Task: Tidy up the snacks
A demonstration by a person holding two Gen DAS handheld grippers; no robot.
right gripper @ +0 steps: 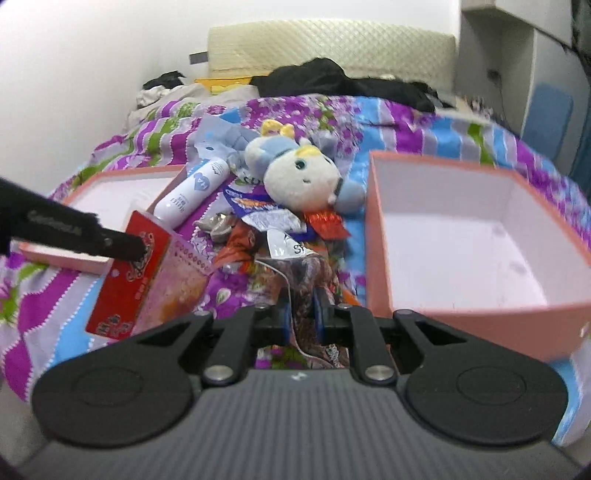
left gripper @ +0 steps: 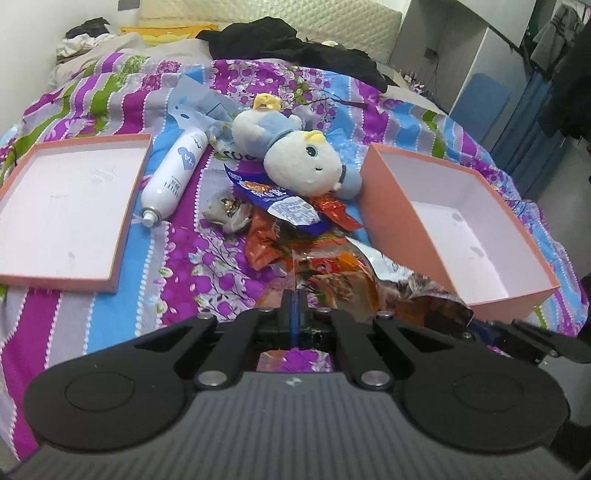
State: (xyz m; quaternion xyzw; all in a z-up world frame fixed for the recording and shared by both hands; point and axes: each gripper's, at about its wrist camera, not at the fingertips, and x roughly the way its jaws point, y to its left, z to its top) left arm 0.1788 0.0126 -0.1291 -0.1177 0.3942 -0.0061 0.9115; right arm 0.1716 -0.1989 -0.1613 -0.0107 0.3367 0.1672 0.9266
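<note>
Nearest the right gripper (right gripper: 301,314) is a brown packet (right gripper: 306,280), pinched between the blue pads; the jaws are clenched on its lower end, so the packet rises from them and leans over the snack heap (right gripper: 266,236). The deep box (right gripper: 476,240) sits just to the right with its open side up, which looks like the reason for this grip: a short swing right would carry the packet over the near wall.

The left gripper (left gripper: 294,306) is clenched too. From its own camera the pads look pressed together with only a thin edge between them; the right camera shows why, since its tip holds a red pack (right gripper: 129,273) by the upper edge, and the pack hangs tilted above the bedspread (right gripper: 37,317). It hangs in front of the shallow lid (left gripper: 70,206), on the left, so that tray may be where it is headed, though that is a guess.

Between the two boxes lies the rest of the snacks: orange, blue and red wrappers overlapping in a loose pile. A plush toy (left gripper: 306,162) rests on the far side of the pile, touching the blue wrapper, and a white spray can (left gripper: 173,177) lies beside the lid. Neither is a snack, and both crowd the heap, so later picks there risk snagging them. Farther off are dark clothes (left gripper: 295,44) and a cushion (left gripper: 266,22) at the head of the bed.
</note>
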